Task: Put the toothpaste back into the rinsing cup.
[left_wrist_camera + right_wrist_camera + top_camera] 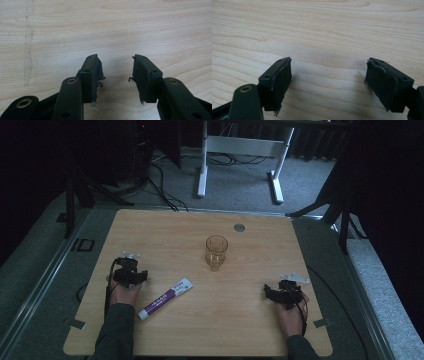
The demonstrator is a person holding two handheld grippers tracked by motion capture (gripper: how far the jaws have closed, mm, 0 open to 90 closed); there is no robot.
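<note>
**Both grippers parted and empty on the tabletop, tube beside the left one**

The wooden tabletop (pixel 200 330) fills the middle of the high view, with a small grey disc (pixel 239 227) set into it near the far edge at about 12 o'clock.

A clear glass cup (pixel 216 251) stands upright near the centre, well apart from both hands.

The white and purple tube (pixel 166 298) lies flat on a slant, its cap end toward the near edge. It lies just beside the left gripper (pixel 131 268), at about 4 o'clock from it, without touching it. From the cup the tube lies at about 8 o'clock.

The left gripper sits low over bare wood; its jaws stand apart with nothing between them (pixel 116 75).

The right gripper (pixel 282 290) is at about 4 o'clock from the cup, far from the tube. Its jaws are spread wider, over bare wood (pixel 328 82).
</note>
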